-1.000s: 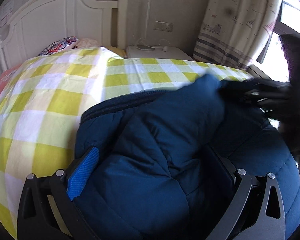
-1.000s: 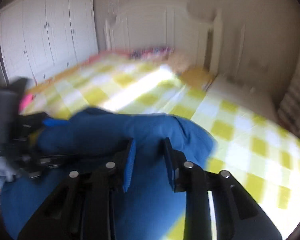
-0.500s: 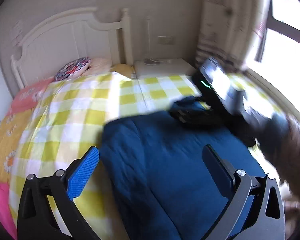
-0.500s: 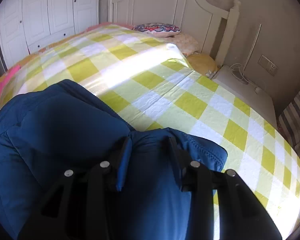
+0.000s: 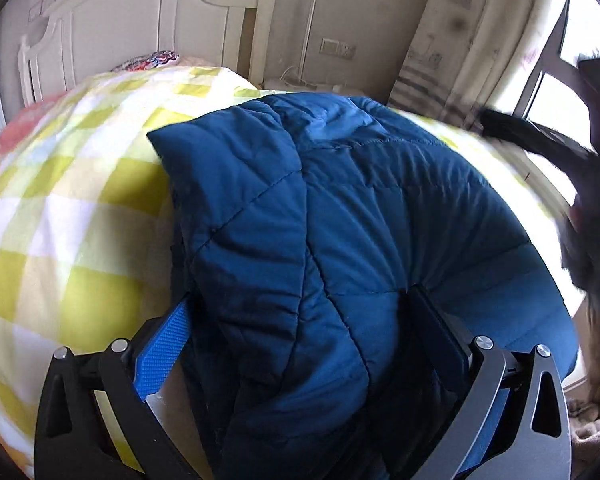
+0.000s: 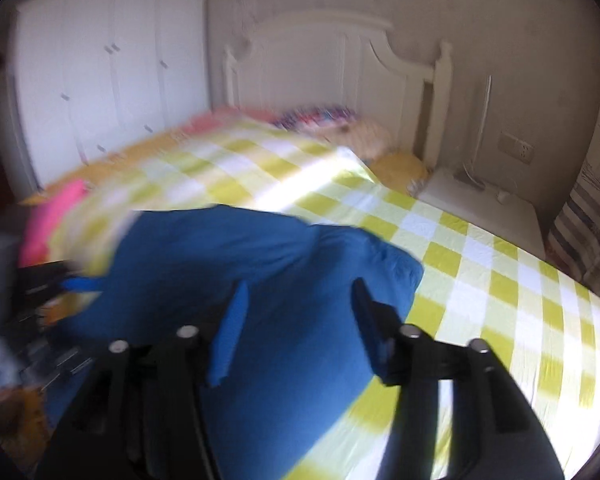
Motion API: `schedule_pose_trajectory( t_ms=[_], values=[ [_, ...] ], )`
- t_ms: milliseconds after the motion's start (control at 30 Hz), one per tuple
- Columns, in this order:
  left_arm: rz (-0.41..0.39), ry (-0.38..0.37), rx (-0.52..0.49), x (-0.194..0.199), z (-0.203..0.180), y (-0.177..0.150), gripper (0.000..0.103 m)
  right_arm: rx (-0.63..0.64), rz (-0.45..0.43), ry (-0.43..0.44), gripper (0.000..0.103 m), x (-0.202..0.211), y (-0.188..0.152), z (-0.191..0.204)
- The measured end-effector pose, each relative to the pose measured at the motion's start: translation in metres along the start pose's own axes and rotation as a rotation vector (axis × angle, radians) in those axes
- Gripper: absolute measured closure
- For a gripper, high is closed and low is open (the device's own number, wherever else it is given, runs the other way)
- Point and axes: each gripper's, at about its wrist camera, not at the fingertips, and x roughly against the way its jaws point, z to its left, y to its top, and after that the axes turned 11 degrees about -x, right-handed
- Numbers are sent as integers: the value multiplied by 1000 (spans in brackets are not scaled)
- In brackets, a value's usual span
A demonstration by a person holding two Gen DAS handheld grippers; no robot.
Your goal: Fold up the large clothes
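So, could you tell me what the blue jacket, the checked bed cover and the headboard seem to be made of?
Blue jacket: padded, quilted synthetic shell by the look, faint sheen, stitched puffy panels.
Checked bed cover: thin woven cloth, probably cotton, matte and finely creased.
Headboard: white-painted wood or board, smooth, with moulded panels and turned posts; which one is unclear.

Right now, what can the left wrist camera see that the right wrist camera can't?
Only the left wrist view shows the window and the quilted stitching on the blue jacket, bulging between the left gripper's wide jaws.

Only the right wrist view shows the white wardrobe, a pink cloth at the bed's edge, and the right gripper, its jaws opening above the jacket with nothing pinched.

Both show the jacket, the yellow checked bedspread, the white headboard, the wall socket and the striped curtain.
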Motion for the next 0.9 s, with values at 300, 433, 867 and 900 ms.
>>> schedule_pose_trajectory(
  t_ms=[300,433,867,900],
  values=[
    [-81,27,36,2,-2,-16,4,72,30,-35,37,7,-82,38],
    [-57,37,160,31,0,-9,4,95,36,-73,36,9,-82,47],
    [13,-27,306,-17,55,1,4,60,23,-20,33,4,-88,47],
    [11,-26,304,-16,55,-1,4,53,26,-13,31,5,-87,45]
  ],
)
